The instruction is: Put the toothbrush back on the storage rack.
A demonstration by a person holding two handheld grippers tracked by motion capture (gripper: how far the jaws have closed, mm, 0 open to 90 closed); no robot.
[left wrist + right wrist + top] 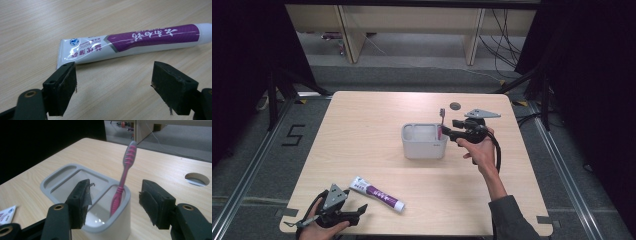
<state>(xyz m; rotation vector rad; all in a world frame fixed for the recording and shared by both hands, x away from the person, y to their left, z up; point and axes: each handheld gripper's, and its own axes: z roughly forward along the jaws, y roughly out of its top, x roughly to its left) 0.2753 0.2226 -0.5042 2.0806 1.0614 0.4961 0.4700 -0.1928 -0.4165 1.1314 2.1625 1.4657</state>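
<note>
**Now: toothbrush in holder, right jaws apart**

Clearly seen in the high view: a grey holder [424, 141] near the middle of the frame, on a light wooden table [362, 130]. Stood inside it, in the narrow compartment at its right end, a pink toothbrush [441, 122], tilted a little, head up. Seen in the right gripper view too: the toothbrush [123, 178] upright in the holder [62, 173], between the two black jaws but not touched by them. Right gripper [447, 133] held just right of the holder, jaws apart, nothing clamped.

Low in the left of the high view, left gripper [356, 212] held near the table edge, jaws wide apart and empty. Just beside it, toward the lower middle, a white and purple toothpaste tube [377, 194] lying flat. In the left gripper view, the tube [130, 43] across the upper part of the frame, just beyond the jaws, not between them.
</note>
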